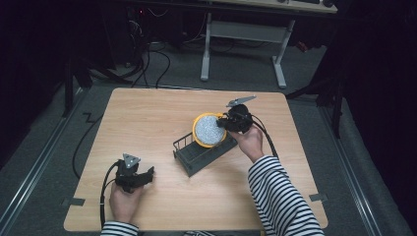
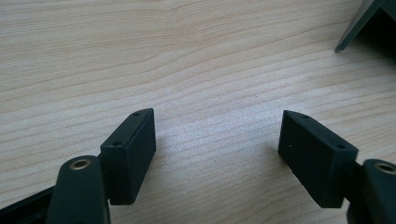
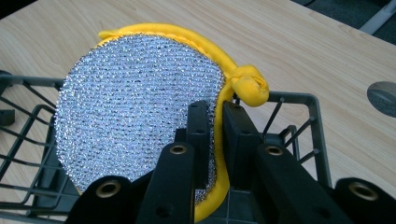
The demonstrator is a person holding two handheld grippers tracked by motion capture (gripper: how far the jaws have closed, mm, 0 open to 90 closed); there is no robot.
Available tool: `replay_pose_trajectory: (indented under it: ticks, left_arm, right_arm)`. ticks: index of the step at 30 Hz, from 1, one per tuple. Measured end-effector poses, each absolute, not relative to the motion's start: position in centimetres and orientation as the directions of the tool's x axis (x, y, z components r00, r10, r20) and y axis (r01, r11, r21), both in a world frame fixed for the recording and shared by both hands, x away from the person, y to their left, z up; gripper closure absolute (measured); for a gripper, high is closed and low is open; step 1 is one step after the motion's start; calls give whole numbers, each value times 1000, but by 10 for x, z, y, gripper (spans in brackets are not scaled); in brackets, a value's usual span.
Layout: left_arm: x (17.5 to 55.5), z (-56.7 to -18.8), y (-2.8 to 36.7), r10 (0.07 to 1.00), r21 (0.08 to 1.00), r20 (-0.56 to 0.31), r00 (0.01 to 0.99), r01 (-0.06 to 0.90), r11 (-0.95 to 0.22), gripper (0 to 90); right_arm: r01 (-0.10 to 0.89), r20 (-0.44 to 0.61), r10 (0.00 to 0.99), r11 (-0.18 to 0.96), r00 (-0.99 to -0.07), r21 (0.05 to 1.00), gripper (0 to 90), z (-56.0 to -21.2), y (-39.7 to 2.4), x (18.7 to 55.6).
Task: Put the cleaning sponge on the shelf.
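A round scouring pad (image 1: 210,130) with a silver mesh face and a yellow rim stands on edge over the right end of a dark wire rack (image 1: 189,156) at the table's middle. My right gripper (image 1: 222,123) is shut on the pad's right edge. In the right gripper view the two jaws pinch the pad (image 3: 135,107) at its yellow rim, with my right gripper (image 3: 215,126) above the rack's corner (image 3: 299,100). My left gripper (image 1: 149,172) rests near the table's front left, open. Its own view shows the jaws wide apart over bare wood, my left gripper (image 2: 217,133) holding nothing.
The wooden table (image 1: 147,113) has free surface on all sides of the rack. A corner of the rack (image 2: 359,23) shows at the upper right of the left gripper view. Beyond the table stand a white desk frame (image 1: 246,34) and loose cables on the floor.
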State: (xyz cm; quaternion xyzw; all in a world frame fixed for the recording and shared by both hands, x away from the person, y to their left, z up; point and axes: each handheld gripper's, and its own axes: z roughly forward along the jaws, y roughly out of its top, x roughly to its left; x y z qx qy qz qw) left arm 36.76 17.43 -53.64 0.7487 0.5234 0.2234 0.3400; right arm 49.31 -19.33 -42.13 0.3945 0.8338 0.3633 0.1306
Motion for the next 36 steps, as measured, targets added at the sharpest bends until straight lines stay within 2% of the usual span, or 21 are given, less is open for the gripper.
replay_pose_trajectory:
  ticks: [17,19,25,30,36]
  left_arm:
    - [368,-536,174,936,743,-16,352,631,-225,284]
    - [368,-536,174,936,742,-15,352,631,-225,283]
    - [368,-536,174,936,743,-22,353,632,-221,283]
    - [368,-536,174,935,743,-22,353,632,-221,283]
    - [368,-536,174,936,743,-21,353,632,-222,284]
  right_arm:
    - [570,36,747,473,-663,672,815,-431,-195,486]
    - [572,35,749,473,-661,670,784,-430,-195,486]
    - [584,63,759,442,-648,681,524,-421,-202,481]
    - [573,59,775,412,-629,708,485,-413,-213,475]
    - [568,77,793,361,-604,739,483,-405,-232,467]
